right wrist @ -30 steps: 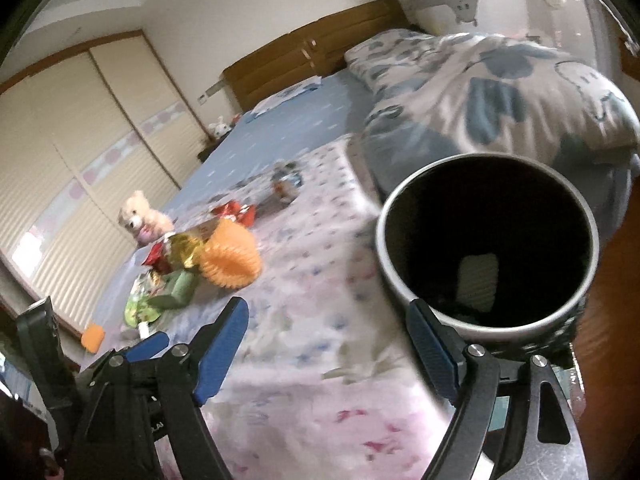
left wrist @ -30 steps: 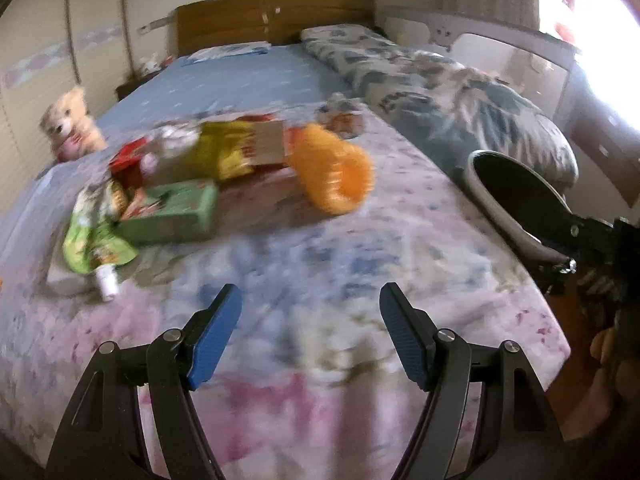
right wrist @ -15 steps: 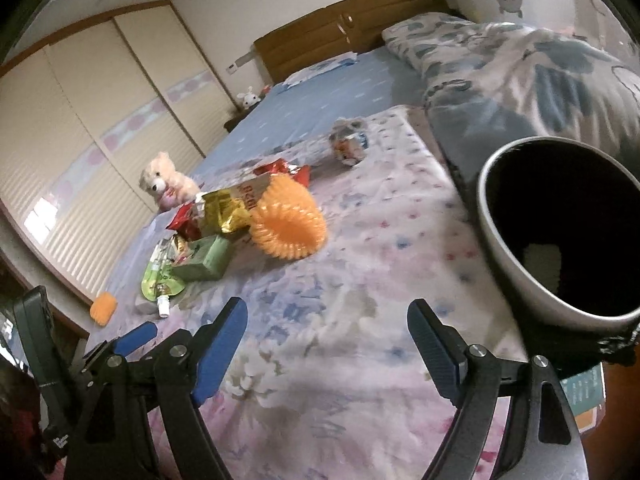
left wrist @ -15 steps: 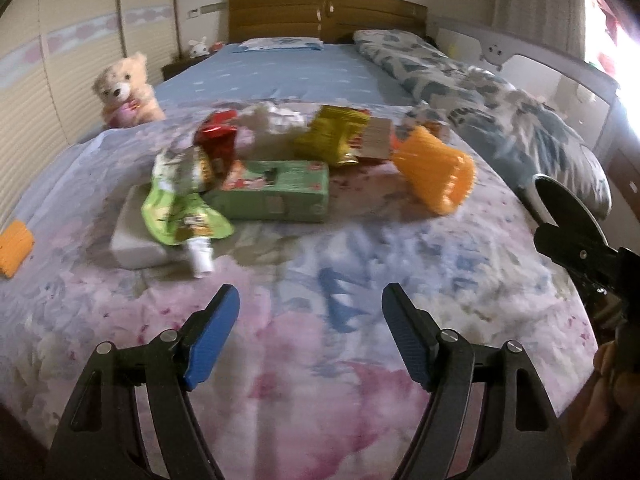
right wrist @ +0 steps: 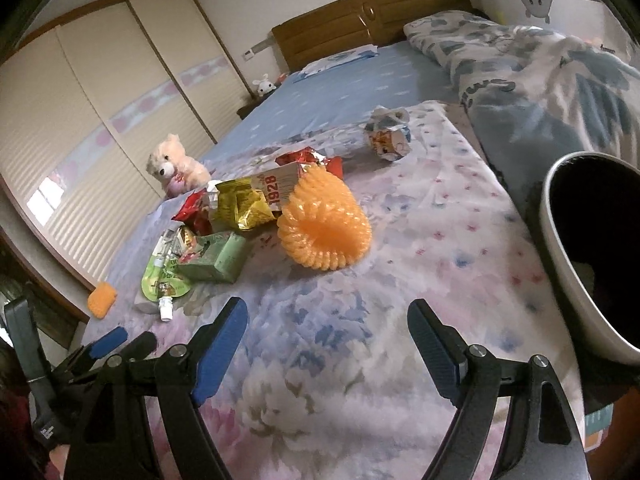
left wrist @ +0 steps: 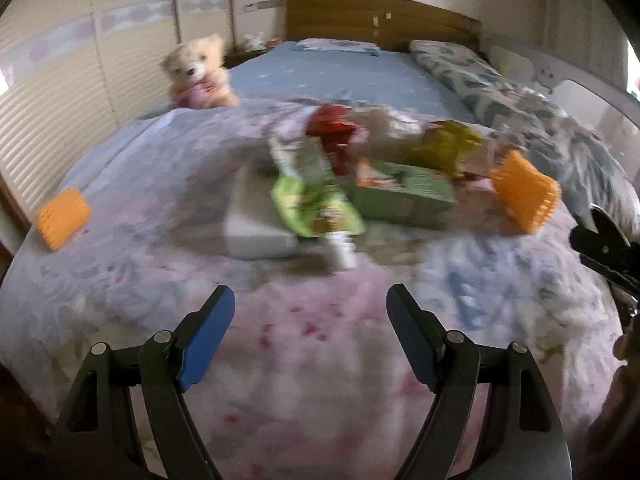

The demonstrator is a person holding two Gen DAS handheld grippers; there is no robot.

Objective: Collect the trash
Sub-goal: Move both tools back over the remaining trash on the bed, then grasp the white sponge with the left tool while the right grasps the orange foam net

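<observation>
Left gripper empty, jaws opening. Green pouch dead ahead at twelve o'clock, long axis running eleven to five, cap nearest. Right gripper spread wide, empty, farther off: pouch at ten o'clock.

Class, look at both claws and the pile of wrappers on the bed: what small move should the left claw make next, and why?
Probably ease the left claw forward and down toward the green pouch, the nearest piece of the pile. Its jaws are opening with nothing between them, and only bedspread lies under it. The right claw is empty too, beside the bin.
</observation>
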